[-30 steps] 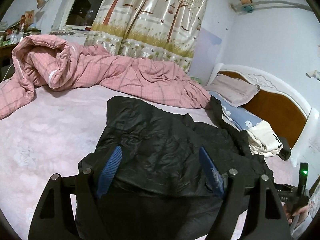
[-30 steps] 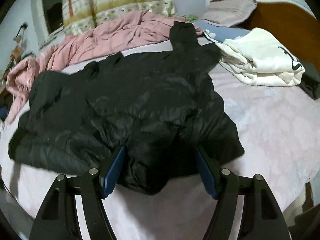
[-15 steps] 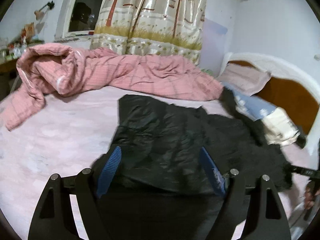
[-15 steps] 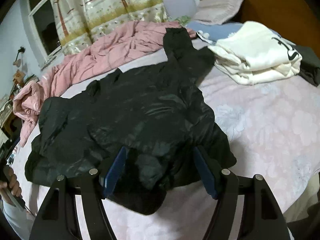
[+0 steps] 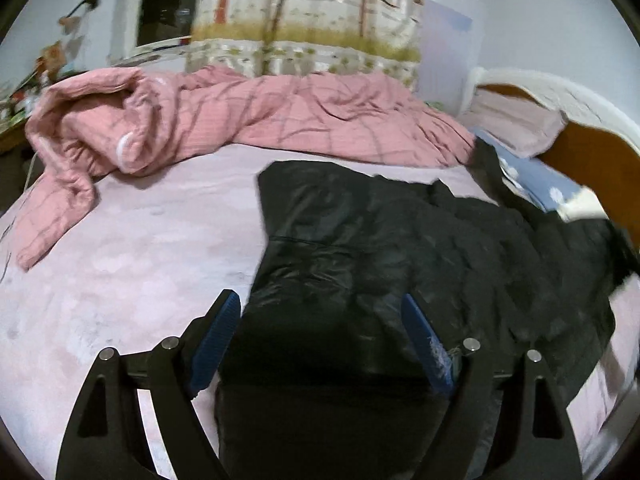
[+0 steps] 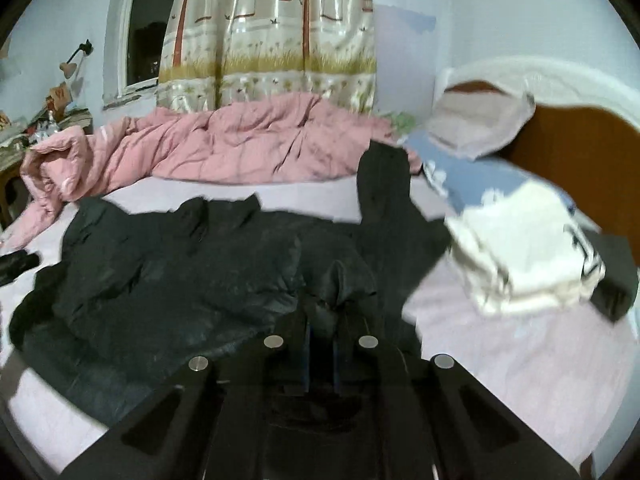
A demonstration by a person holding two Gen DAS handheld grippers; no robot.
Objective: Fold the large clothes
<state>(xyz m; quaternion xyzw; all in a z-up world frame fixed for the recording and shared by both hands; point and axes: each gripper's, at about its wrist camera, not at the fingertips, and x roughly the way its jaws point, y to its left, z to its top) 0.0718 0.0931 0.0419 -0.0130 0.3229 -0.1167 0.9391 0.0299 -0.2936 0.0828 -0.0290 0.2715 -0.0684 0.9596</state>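
Observation:
A black puffer jacket [image 5: 380, 240] lies spread on the pink bed sheet [image 5: 120, 260], one sleeve [image 6: 384, 184] stretched toward the pillows. My left gripper [image 5: 318, 298] is open, its blue pads [image 5: 216, 336] standing either side of the jacket's near edge without pressing on it. My right gripper [image 6: 322, 320] has its jaws closing tight on a pinched ridge of the black jacket [image 6: 180, 272], and the fabric bunches up just beyond the fingertips. The cloth hides the right pads almost fully.
A rumpled pink quilt [image 5: 240, 120] runs along the far side of the bed. A folded white garment [image 6: 520, 248] and pillows [image 6: 480, 128] sit by the wooden headboard [image 6: 580, 152]. A dark object [image 6: 616, 284] lies beside the white garment. Curtain [image 6: 272, 40] and window stand behind.
My right gripper went from wide open around the jacket's edge to pinched on it, and it has risen with the fabric. The left gripper drifted slightly over the jacket, still open.

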